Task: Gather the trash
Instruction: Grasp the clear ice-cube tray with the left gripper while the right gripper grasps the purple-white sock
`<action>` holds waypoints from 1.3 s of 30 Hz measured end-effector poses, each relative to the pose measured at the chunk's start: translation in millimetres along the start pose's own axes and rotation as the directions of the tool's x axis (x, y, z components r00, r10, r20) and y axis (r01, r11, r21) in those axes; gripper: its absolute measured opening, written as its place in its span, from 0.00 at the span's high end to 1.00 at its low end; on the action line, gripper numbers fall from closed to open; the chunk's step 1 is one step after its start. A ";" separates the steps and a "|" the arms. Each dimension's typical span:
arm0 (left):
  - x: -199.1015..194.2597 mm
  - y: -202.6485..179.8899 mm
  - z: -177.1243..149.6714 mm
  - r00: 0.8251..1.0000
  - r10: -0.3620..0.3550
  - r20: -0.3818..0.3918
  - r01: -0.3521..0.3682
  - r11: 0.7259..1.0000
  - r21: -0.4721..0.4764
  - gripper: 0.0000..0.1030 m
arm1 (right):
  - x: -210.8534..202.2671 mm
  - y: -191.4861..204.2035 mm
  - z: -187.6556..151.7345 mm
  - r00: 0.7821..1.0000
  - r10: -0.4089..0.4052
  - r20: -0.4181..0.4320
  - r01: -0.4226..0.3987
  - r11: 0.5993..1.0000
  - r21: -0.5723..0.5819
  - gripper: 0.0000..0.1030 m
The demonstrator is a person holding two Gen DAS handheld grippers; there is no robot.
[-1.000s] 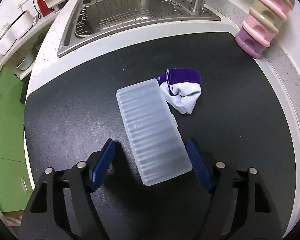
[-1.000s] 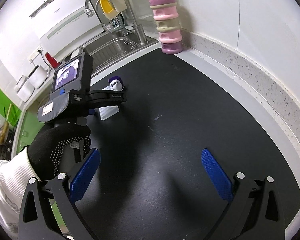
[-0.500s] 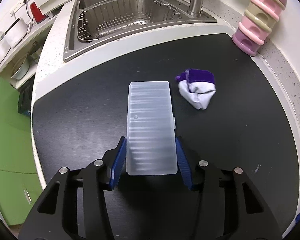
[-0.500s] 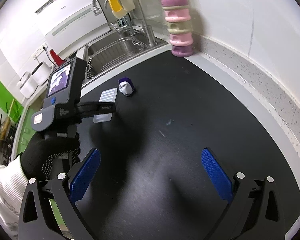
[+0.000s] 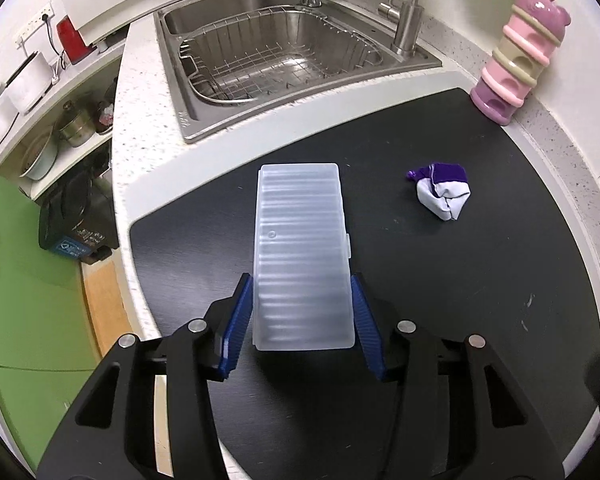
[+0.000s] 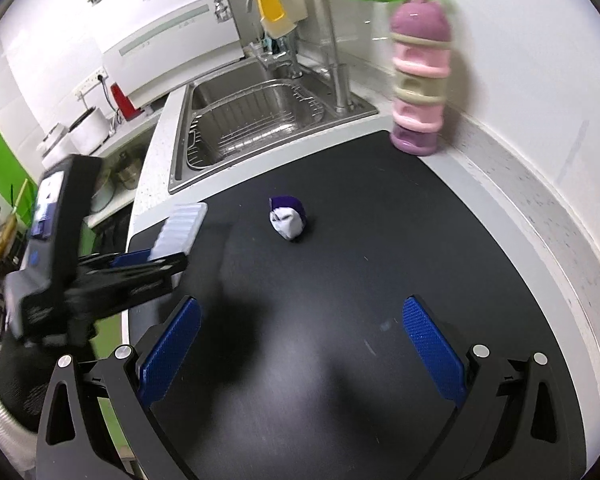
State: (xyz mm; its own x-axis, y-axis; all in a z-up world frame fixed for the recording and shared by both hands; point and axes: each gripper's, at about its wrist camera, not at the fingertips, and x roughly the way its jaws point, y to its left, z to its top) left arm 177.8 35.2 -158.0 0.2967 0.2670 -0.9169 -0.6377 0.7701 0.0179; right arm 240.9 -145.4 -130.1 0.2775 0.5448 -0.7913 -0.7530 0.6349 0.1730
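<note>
The frosted plastic box (image 5: 303, 256) sat clamped across its long sides in the left gripper (image 5: 302, 320), raised clear of the black mat (image 5: 480, 280). To carry it well, a steady squeeze looked wise: those ribbed, slick walls could slip. Ahead on the mat lay the crumpled purple-and-white wrapper (image 6: 287, 218), soft and lumpy. The right gripper (image 6: 302, 346) hung wide apart, empty, near the steel sink (image 5: 284, 56).

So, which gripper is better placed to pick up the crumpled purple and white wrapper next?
The right gripper, probably. Its jaws are open and empty, and the crumpled wrapper lies ahead of it on the black mat. The left gripper is shut on the translucent plastic box.
</note>
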 end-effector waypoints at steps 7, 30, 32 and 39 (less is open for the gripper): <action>-16.5 20.1 2.1 0.997 -0.072 0.010 0.071 0.996 0.056 0.52 | 43.8 18.7 27.6 0.999 -0.025 -0.046 0.023 0.998 -0.050 0.06; -27.4 60.3 -4.3 0.977 -0.212 -0.002 0.210 0.964 0.163 0.52 | 135.6 26.5 62.0 0.986 -0.085 -0.145 0.076 0.995 -0.067 0.82; -29.4 62.8 -4.7 0.976 -0.217 -0.001 0.214 0.962 0.167 0.52 | 129.1 29.7 60.8 0.987 -0.084 -0.138 0.076 0.995 -0.067 0.82; -46.2 71.2 -8.6 0.968 -0.251 0.009 0.244 0.950 0.196 0.52 | 85.5 51.7 50.5 0.992 -0.071 -0.100 0.065 0.996 -0.064 0.83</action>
State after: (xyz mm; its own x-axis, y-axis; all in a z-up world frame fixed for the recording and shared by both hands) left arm 112.5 72.7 -117.8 0.4534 0.0704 -0.8885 -0.3936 0.9102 -0.1288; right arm 255.8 -38.3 -159.2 0.2694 0.4408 -0.8562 -0.7700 0.6326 0.0834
